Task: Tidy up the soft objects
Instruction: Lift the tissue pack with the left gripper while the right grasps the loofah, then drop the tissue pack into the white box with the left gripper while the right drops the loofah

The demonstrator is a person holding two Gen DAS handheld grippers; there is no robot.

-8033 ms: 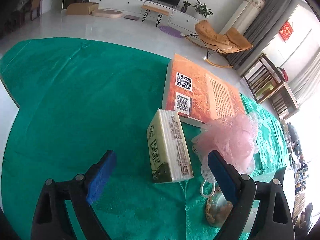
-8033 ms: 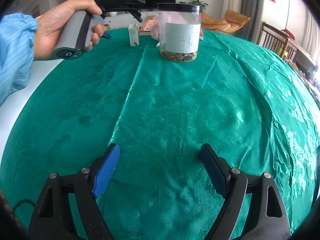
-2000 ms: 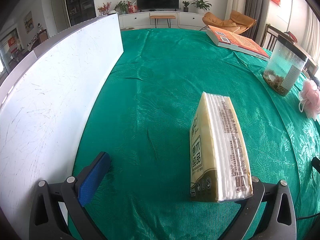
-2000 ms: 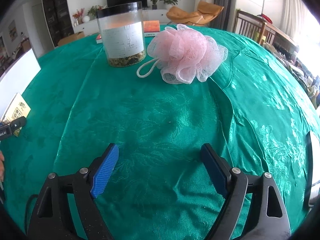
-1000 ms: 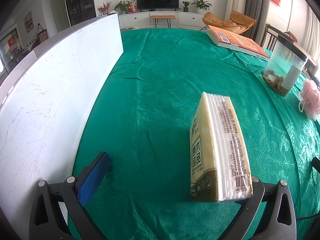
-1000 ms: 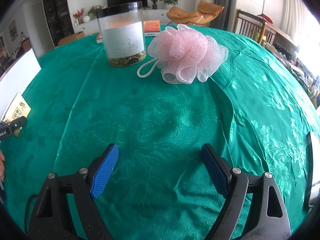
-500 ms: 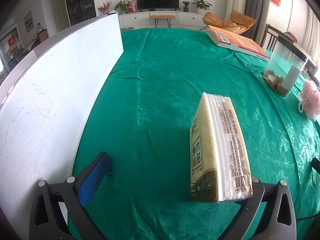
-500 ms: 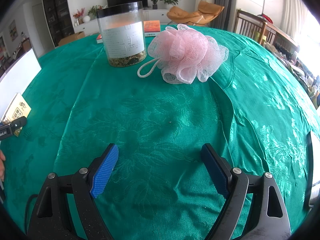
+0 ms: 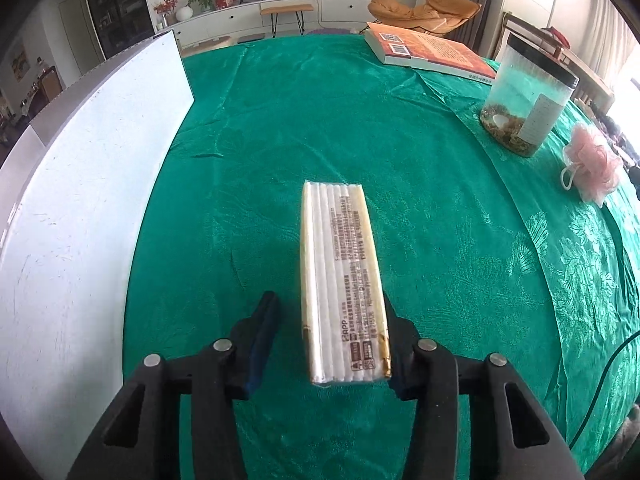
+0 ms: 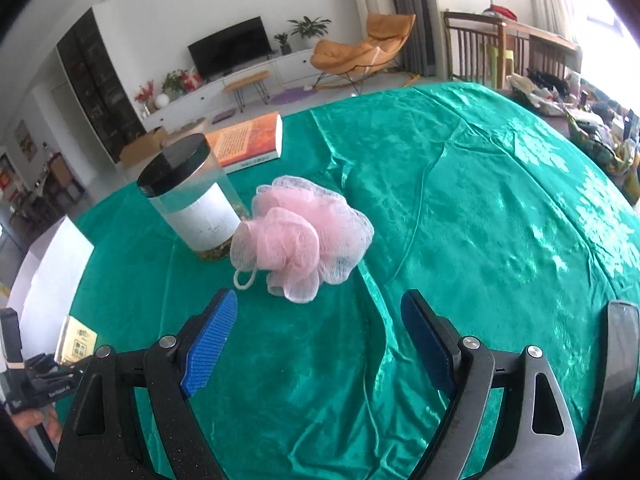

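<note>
Tissue pack [image 9: 344, 280] between left gripper [image 9: 328, 340] jaws, closing, left pad clear | right gripper [image 10: 316, 340] agape

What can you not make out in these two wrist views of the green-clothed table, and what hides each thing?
- Left wrist view: print on the tissue pack is too small to read.
- Right wrist view: contents of the jar are mostly hidden behind its white label and the pink bath puff.
- Right wrist view: a dark object is cut off by the right edge.
- Both views: text on the book is too small.
</note>
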